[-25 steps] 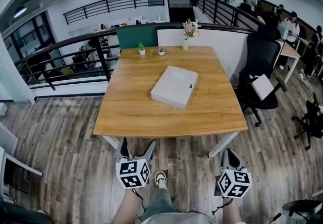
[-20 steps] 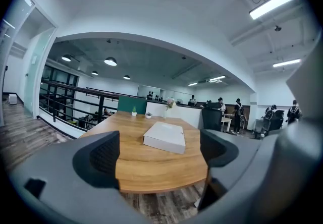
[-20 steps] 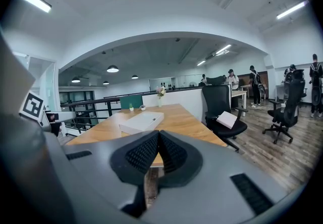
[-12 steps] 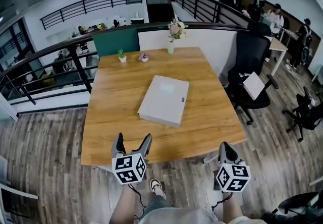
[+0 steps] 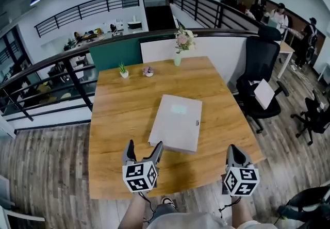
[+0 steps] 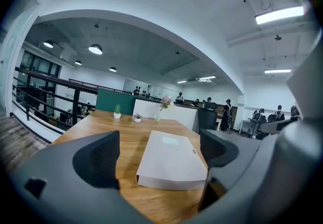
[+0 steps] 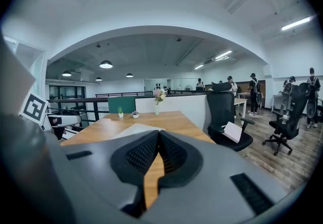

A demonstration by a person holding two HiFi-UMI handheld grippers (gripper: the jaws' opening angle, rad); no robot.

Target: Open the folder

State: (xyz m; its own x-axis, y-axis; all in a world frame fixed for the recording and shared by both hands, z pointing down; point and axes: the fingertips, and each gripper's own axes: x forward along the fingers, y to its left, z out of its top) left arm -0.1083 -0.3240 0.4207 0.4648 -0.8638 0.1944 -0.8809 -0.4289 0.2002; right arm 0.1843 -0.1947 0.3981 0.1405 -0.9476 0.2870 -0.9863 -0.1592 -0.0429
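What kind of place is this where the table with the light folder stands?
Most likely an open-plan office, perhaps on a mezzanine. A black office chair stands beside the wooden table, black railings run behind it, and people gather at desks in the background.

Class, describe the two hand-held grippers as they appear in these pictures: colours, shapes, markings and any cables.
Both are grey moulded tools. The left gripper and the right gripper each carry a white cube printed with black square markers. Their jaws are grey and tapered, lined with dark textured pads. A thin dark cable hangs below each cube.
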